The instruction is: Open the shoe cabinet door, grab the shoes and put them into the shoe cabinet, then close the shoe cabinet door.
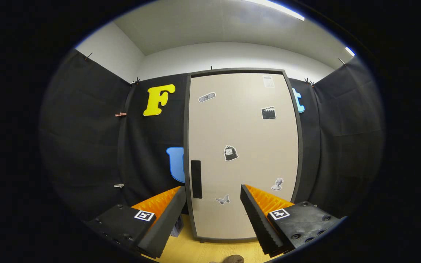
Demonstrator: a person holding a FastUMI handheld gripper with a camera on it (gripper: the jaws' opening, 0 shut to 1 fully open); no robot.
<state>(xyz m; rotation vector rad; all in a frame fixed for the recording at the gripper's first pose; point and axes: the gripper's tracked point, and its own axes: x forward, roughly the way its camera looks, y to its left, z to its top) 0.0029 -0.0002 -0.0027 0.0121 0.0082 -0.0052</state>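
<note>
Two fingers of the gripper stand wide apart with nothing between them, pointed at the shoe cabinet door, which sits shut in its dark frame. The door is a pale beige panel, upright, resting on the wooden floor just ahead of the fingers. Its handle, a dark vertical slot, lies near the door's left edge, low down, just beyond the left fingertip and apart from it. Several stickers mark the panel: a bandage-shaped one near the top left corner, a clapperboard toward the right edge, a dark bell-like one at the middle, a butterfly low between the fingers, and a small pale figure by the lower right edge. A paper label sits at the top right corner. Black cloth hangs on both sides of the cabinet. At the floor's near edge, between the fingers, a rounded brownish shape pokes in; it may be the toe of a shoe, though too little of it shows to be sure.
</note>
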